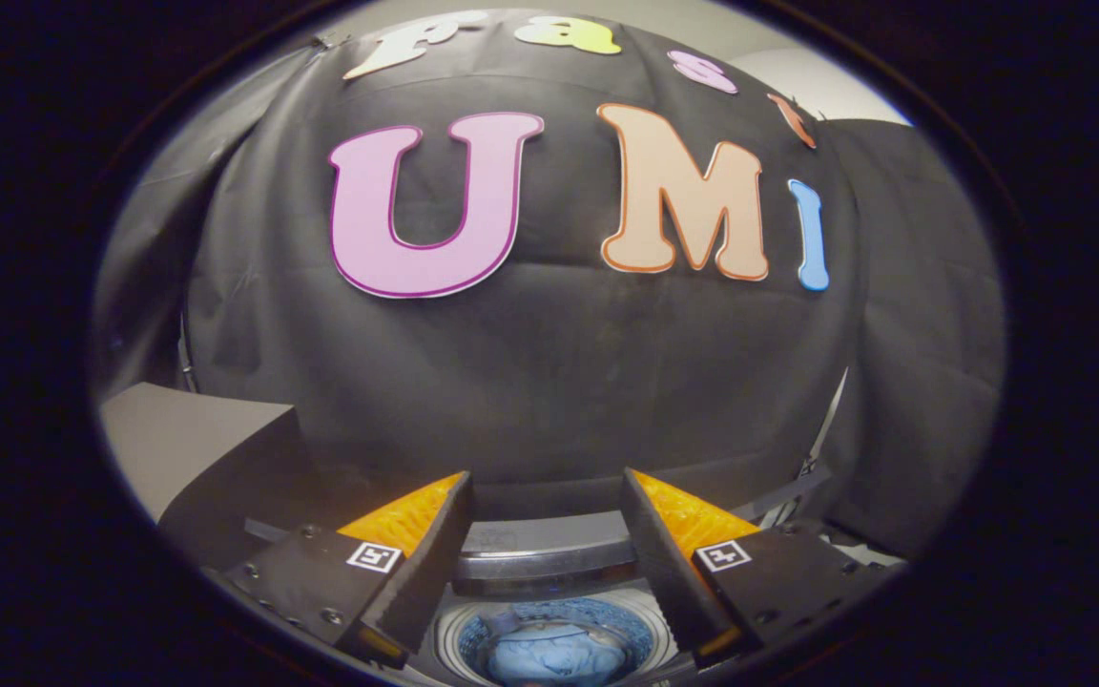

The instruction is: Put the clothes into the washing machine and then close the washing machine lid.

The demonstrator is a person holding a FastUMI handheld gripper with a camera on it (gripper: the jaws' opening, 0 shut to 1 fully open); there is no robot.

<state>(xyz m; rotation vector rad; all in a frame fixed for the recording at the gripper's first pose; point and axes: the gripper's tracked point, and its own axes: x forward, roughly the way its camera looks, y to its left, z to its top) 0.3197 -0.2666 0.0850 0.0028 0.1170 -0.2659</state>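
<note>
A: Where do the clothes sit?

B: A bundle of pale blue cloth (pixel 549 654) lies down inside the round drum of the top-loading washing machine (pixel 549 611), which has a white ribbed inner wall and a grey rim.

A: And the claw?

B: The claw (pixel 546 487) stands wide apart, with nothing between its fingers (pixel 435 553) (each finger carries a small square black-and-white marker on its base). It hangs above the machine's opening, and the blue bundle shows in the gap between the two fingers, below their tips.

A: Is the lid down?

B: The drum is open to view from above. A curved grey band (pixel 549 549) runs across just behind the opening, between the fingers; whether that is the raised lid or the machine's back panel, I cannot tell.

A: Anything else around the machine?

B: The black cloth wall (pixel 549 382) rises right behind it, and a grey flat-topped block (pixel 196 439) stands to one side of the machine, beyond the finger on that side.
</note>
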